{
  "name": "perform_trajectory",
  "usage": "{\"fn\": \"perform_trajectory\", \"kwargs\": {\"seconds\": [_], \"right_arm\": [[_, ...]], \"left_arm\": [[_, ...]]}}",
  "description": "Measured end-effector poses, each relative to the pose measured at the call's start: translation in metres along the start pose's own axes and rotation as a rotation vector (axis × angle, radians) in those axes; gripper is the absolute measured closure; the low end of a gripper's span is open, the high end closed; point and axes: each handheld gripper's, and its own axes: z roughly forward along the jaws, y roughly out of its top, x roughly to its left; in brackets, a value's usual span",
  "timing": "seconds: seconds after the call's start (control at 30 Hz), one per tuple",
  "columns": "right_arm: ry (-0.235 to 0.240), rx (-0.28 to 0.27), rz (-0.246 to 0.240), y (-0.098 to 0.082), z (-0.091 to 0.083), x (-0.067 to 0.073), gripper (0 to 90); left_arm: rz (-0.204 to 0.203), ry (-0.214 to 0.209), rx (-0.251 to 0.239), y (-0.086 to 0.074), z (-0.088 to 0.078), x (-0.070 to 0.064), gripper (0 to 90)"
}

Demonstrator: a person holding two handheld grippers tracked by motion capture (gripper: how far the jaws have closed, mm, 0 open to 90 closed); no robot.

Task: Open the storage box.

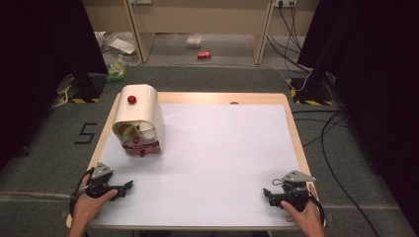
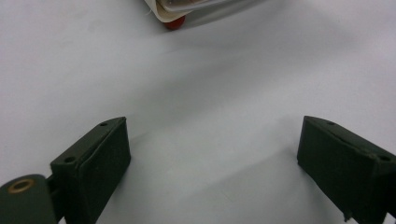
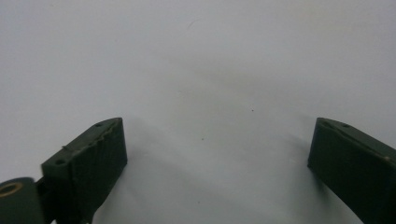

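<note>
Item: bread box [image 1: 138, 121], cream, rounded roll-top w/ red knob [image 1: 132, 99]. Loc: upper left of desk [image 1: 222, 148], mid-left of the high view. Front partly open; contents inside look red and yellowish, too small to ID. Its lower edge w/ a red bit also at top of left gripper view [image 2: 175, 23].

Left tongs [image 1: 129, 185]: lower left of frame, jaws wide apart, nothing between them, well apart from box.
Right tongs [image 1: 267, 193]: lower right of frame, jaws wide apart, holding nothing.

Progress (judged): nothing handled yet; both hands rest at near edge. Reach to box and all work on it left to do.

Surface: white sheet over wood-edged desk, otherwise bare.

Room: grey carpet, black drapes both sides, cables at right, red can [image 1: 204, 55] and litter on floor at top, hazard-striped stand feet.
</note>
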Motion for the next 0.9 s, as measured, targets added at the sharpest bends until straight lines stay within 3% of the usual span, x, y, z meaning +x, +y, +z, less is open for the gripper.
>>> {"fn": "perform_trajectory", "kwargs": {"seconds": [0.1,0.63,0.67,0.73,0.8,0.83,0.9], "right_arm": [[0.009,0.017,-0.024,0.001,0.002,0.0,0.2],[0.009,0.017,-0.024,0.001,0.002,0.001,0.2],[0.01,0.015,-0.023,0.001,0.002,0.001,0.2],[0.01,0.015,-0.024,0.001,0.002,0.001,0.2],[0.01,0.014,-0.025,0.001,0.002,0.001,0.2],[0.01,0.014,-0.024,0.001,0.002,0.001,0.2],[0.01,0.014,-0.022,0.001,0.002,0.001,0.2]], "left_arm": [[0.0,0.0,0.0,0.0,0.0,0.0,8.7],[0.004,0.005,-0.001,0.001,-0.001,-0.001,9.5],[-0.002,0.006,-0.013,0.001,-0.001,-0.002,10.6],[-0.01,-0.012,-0.039,0.004,-0.001,-0.005,20.9],[0.001,-0.015,-0.053,0.007,-0.002,-0.01,14.3],[0.016,-0.014,-0.063,0.009,-0.003,-0.014,17.8],[0.039,-0.008,-0.085,0.015,-0.006,-0.021,15.2]]}}
